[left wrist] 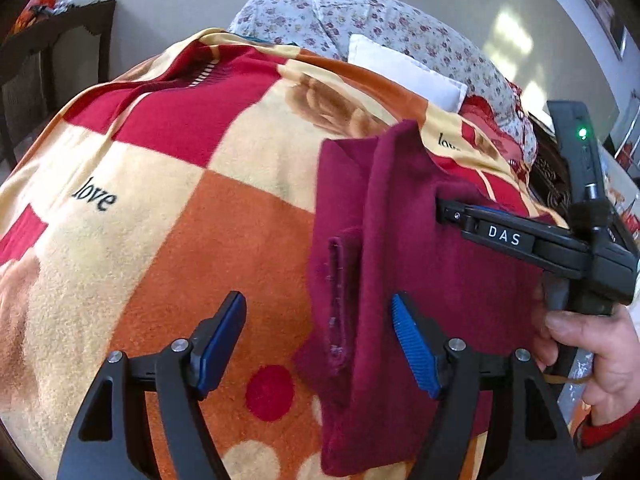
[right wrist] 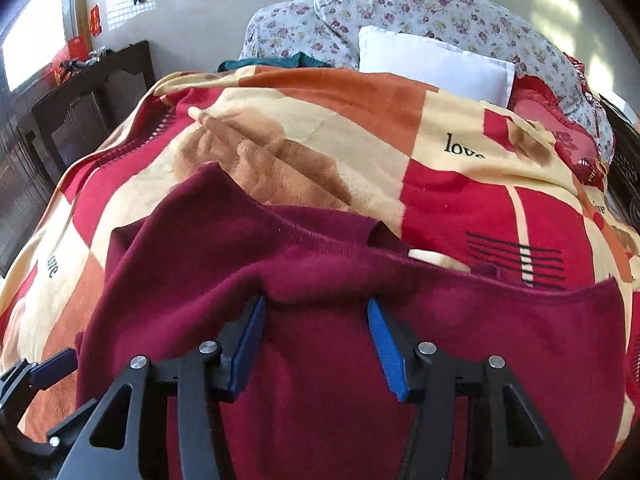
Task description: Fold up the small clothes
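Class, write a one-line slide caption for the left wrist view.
Open left gripper hovers at the maroon garment's edge on a patterned blanket.

A home bedroom: a bed fills the frame, spread with a checked fleece blanket (right wrist: 320, 128) printed "love". Floral pillows (right wrist: 420, 12) and a white cushion (right wrist: 432, 64) lie at the top, a dark wooden cabinet (right wrist: 92, 100) stands upper left beside a window (right wrist: 32, 44).

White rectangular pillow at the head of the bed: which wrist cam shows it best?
The right wrist view. There the white rectangular pillow is larger and sharper, with its left and right edges visible against the floral cushions. The left wrist view shows the pillow smaller and more tilted, partly tucked behind the checked blanket.
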Motion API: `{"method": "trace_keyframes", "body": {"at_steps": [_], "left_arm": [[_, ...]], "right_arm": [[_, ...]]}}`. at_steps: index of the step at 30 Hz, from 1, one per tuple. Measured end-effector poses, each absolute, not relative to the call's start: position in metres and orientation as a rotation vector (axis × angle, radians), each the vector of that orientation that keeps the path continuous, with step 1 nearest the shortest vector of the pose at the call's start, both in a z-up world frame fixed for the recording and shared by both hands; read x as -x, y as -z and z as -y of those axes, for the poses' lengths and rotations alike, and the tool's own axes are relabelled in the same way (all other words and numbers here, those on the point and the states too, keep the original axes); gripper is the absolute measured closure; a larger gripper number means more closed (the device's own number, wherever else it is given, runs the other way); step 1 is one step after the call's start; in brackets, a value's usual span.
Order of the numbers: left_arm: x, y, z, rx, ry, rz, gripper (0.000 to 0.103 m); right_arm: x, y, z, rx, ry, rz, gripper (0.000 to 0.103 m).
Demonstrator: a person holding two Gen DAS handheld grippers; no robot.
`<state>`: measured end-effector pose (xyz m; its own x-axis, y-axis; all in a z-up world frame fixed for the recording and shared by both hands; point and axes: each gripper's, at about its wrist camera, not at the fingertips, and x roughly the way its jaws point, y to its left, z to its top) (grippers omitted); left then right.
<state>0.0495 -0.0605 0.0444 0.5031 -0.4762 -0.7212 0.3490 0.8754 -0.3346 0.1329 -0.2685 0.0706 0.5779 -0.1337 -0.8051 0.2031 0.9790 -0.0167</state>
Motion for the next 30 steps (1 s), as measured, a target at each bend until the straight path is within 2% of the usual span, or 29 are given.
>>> {"method": "trace_keyframes", "body": {"at_steps": [7, 18, 21, 25, 26, 27, 28, 30], "left_arm": [[-0.055, -0.042, 0.051, 0.204, 0.513, -0.951, 0.027], [-0.054, -0.039, 0.052, 0.179, 0.505, -0.961, 0.026], [-0.056, -0.037, 0.051, 0.192, 0.507, -0.97, 0.025], [-0.055, -0.037, 0.051, 0.19, 0.507, -0.971, 0.025], [-0.056, -0.037, 0.051, 0.192, 0.508, -0.972, 0.025], [-0.056, -0.037, 0.051, 0.193, 0.51, -0.973, 0.025], [-0.057, -0.037, 0.05, 0.195, 0.51, -0.975, 0.025], [-0.058, -0.037, 0.049, 0.204, 0.514, -0.981, 0.024]], "right_arm": [[-0.123, -0.098, 0.262, -0.107, 0.179, -0.904, 0.045], [-0.141, -0.102, 0.225, -0.163, 0.091, -0.873, 0.044], [-0.141, -0.107, 0.225, -0.233, 0.07, -0.852, 0.033], [-0.159, -0.097, 0.213, -0.208, 0.037, -0.898, 0.032], [-0.163, -0.093, 0.21, -0.181, 0.043, -0.911, 0.045], [-0.167, -0.089, 0.208, -0.159, 0.059, -0.923, 0.065], [-0.17, -0.086, 0.207, -0.143, 0.067, -0.932, 0.092], [-0.169, -0.09, 0.204, -0.13, 0.059, -0.906, 0.094]]}}
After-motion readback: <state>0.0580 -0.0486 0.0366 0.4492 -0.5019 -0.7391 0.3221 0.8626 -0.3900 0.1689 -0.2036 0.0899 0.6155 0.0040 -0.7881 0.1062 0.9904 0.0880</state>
